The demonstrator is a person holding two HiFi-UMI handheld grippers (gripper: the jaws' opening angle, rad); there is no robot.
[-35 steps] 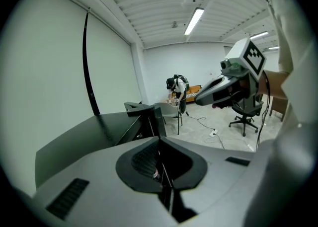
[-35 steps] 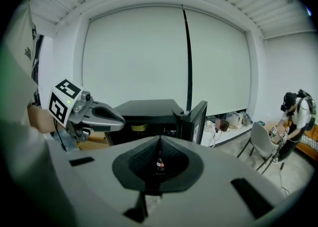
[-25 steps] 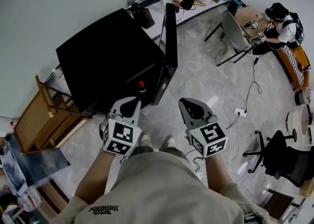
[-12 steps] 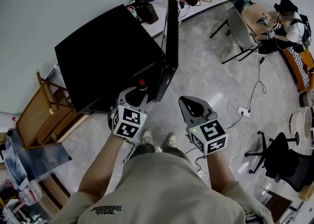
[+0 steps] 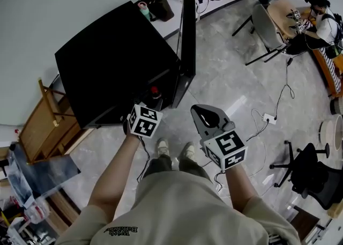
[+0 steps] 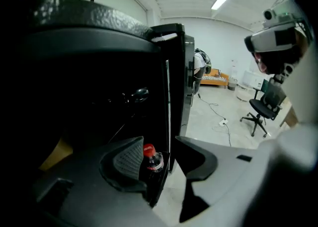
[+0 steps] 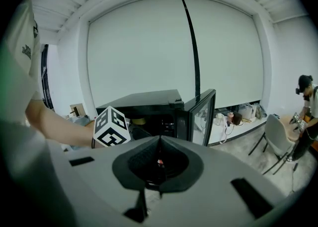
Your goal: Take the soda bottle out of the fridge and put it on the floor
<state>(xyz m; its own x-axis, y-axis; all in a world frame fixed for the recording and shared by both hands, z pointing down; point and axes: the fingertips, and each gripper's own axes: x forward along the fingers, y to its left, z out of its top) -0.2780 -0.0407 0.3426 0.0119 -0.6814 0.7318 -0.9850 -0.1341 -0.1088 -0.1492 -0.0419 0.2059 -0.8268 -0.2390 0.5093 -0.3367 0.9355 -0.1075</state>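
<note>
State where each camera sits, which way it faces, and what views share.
Left gripper view: on the left gripper, facing into the open fridge; the soda bottle stands ungripped between jaws that have just been opening; headgear shows upper right.
Right gripper view: on the shut right gripper, facing the fridge front; the left forearm shows.
Head view: on the head, looking steeply down; arms, torso, shoes show.
Head and left gripper views share the soda bottle.

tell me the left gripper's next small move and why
Probably ease the left gripper forward so its jaws straddle the soda bottle. The jaws have just been opening and stand wide; the red-capped bottle, upright low in the open fridge, shows in the gap, not yet pinched.
</note>
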